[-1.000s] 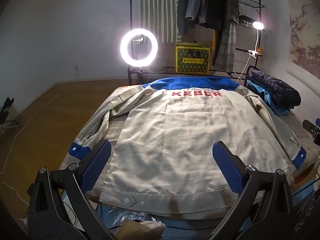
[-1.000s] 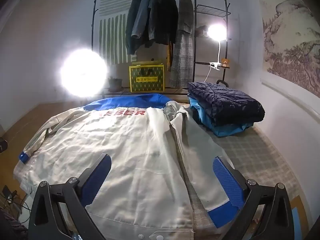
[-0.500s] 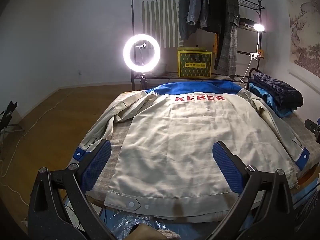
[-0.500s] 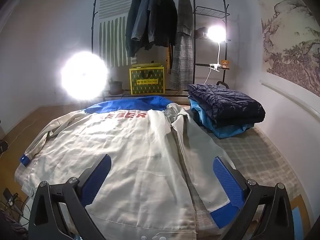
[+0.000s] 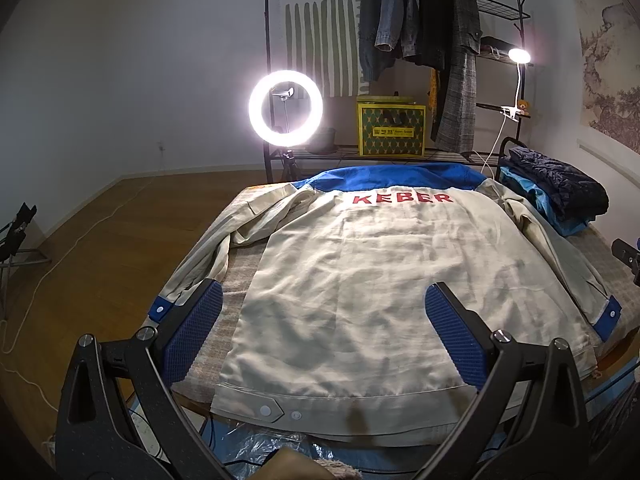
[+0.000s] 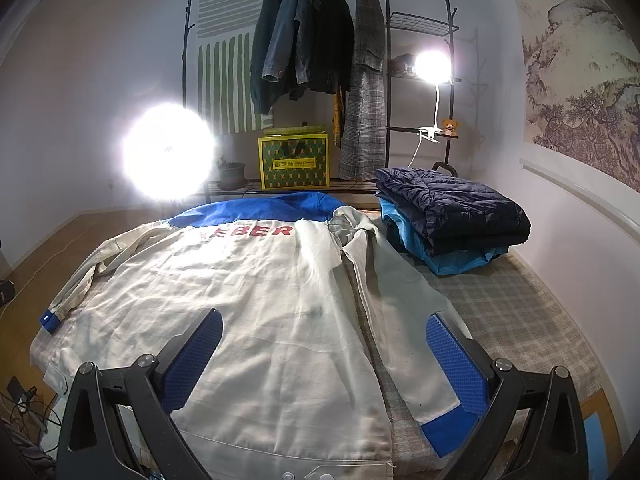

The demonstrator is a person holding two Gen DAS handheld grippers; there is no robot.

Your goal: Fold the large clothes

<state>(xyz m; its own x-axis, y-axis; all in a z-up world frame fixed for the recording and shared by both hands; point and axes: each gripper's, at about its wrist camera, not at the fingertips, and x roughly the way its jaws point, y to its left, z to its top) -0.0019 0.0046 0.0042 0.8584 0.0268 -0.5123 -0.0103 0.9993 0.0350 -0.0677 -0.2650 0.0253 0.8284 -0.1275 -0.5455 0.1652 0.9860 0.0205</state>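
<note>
Jacket [image 5: 360, 280], one of it, lies spread back-up over the checked bed [image 6: 520, 312], its hem toward both cameras and its collar end toward the far wall. It is cream with a blue yoke across the shoulders, red letters reading KEBER under the yoke, and a blue cuff on each of its two sleeves. The sleeve on the left of the views [image 5: 208, 256] runs down the bed's edge, bunched and creased near the shoulder; the other sleeve [image 6: 400, 312] lies straight alongside the body, its blue cuff nearest the right tongs. Two snaps show on the hem tab.

Left gripper [image 5: 322, 332] hangs above the hem, its two blue pads set wide apart with nothing between them. Right gripper [image 6: 324, 356] hovers over the lower body and sleeve, likewise spread wide and holding nothing.

One stack of folded clothes [image 6: 452, 220], dark navy over bright blue, sits on the bed just beside the jacket's shoulder. Behind stand one ring light [image 5: 285, 108], one clip lamp [image 6: 432, 66], one yellow box [image 5: 391, 130] and one clothes rack [image 6: 320, 40] with four hanging garments.
</note>
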